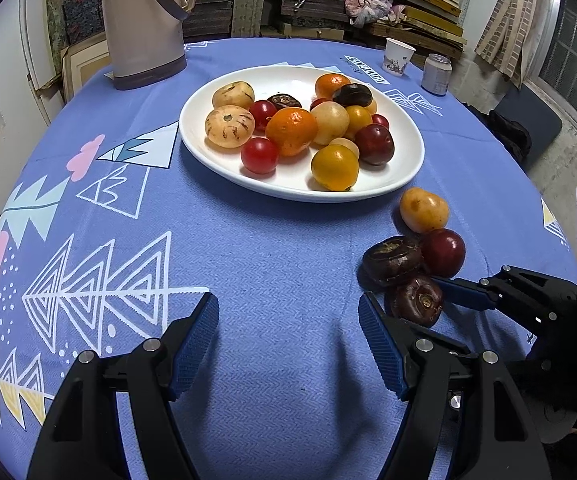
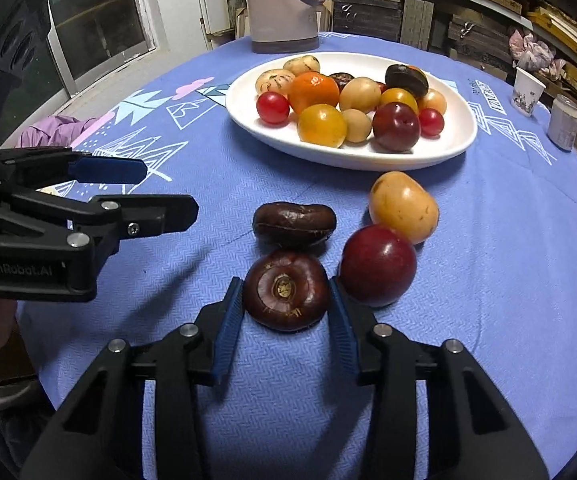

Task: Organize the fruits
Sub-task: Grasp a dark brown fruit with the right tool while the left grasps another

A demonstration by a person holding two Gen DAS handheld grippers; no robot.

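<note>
A dark brown water chestnut lies on the blue tablecloth, and the blue pads of my right gripper press against both of its sides. Just behind it lie a second water chestnut, a red plum and a yellow fruit. Farther back stands a white plate heaped with several mixed fruits. My left gripper hangs open over bare cloth, left of the loose fruits, with nothing between its fingers. The left wrist view shows the same chestnut beside one right finger.
At the back of the round table stand a tall beige jug, a paper cup and a drinks can. A purple cloth hangs off the table's left edge. Stacked boards line the wall behind.
</note>
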